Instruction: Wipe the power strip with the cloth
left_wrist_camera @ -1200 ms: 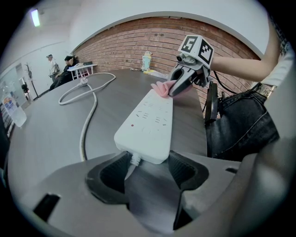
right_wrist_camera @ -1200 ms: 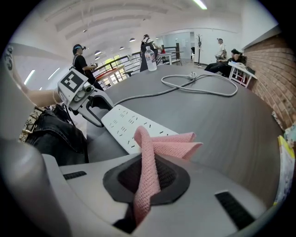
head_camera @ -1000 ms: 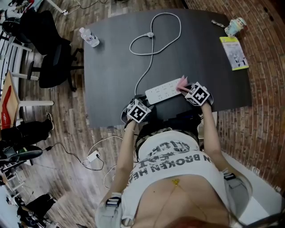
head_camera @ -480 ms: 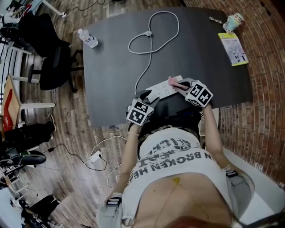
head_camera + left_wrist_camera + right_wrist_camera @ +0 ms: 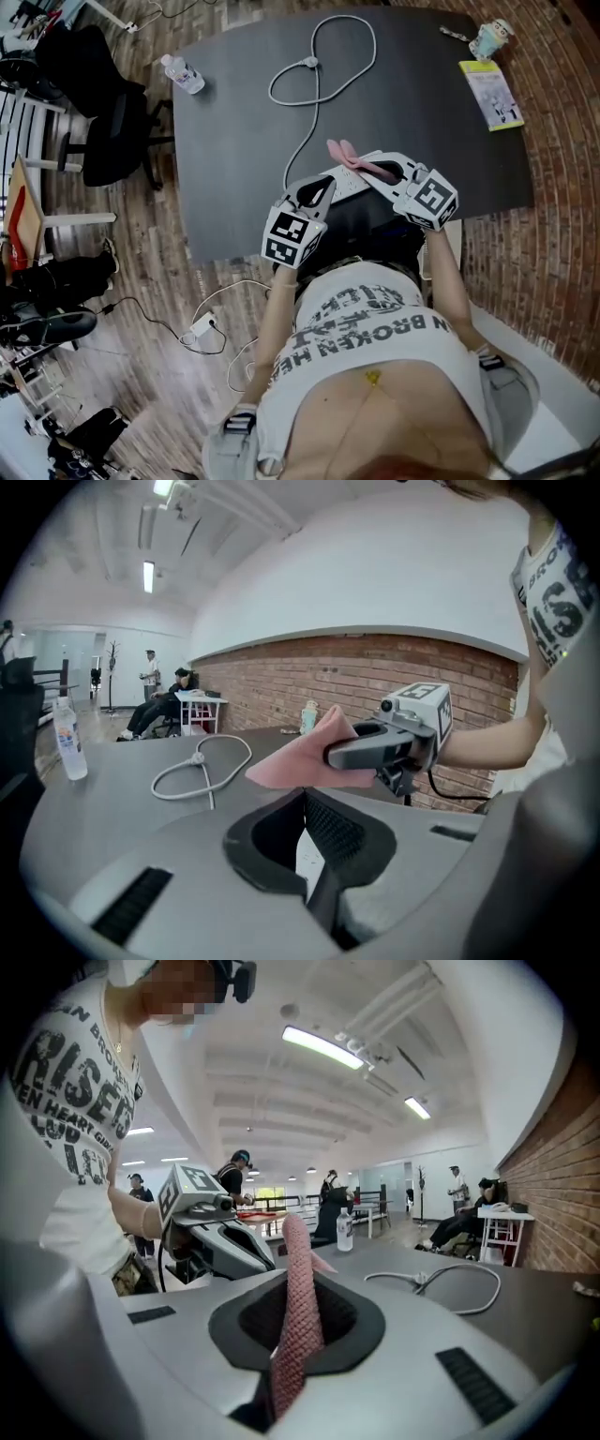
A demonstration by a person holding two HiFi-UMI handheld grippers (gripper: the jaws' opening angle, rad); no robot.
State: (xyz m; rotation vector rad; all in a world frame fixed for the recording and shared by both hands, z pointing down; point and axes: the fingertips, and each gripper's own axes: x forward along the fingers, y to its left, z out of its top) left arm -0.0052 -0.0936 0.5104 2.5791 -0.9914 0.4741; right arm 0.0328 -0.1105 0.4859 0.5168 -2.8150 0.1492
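Observation:
My right gripper (image 5: 375,172) is lifted above the near edge of the dark table (image 5: 234,112), shut on the pink cloth (image 5: 342,150). The cloth stands up out of its jaws in the right gripper view (image 5: 298,1307). My left gripper (image 5: 312,190) is raised beside it; its jaws have just closed and meet with nothing between them (image 5: 305,794). The white power strip (image 5: 345,184) shows only partly between the two grippers, lower down. Its grey cable (image 5: 309,66) loops across the table. The left gripper view shows the right gripper (image 5: 375,747) with the cloth (image 5: 300,757).
A water bottle (image 5: 183,75) stands at the table's far left corner. A cup (image 5: 492,37) and a yellow booklet (image 5: 492,94) lie at the far right. A black office chair (image 5: 103,122) is left of the table and a brick wall is to the right. People sit in the background.
Both grippers have risen from the table edge. The right one lifted the pink cloth off the power strip's end. The left gripper's jaws went from open to shut.

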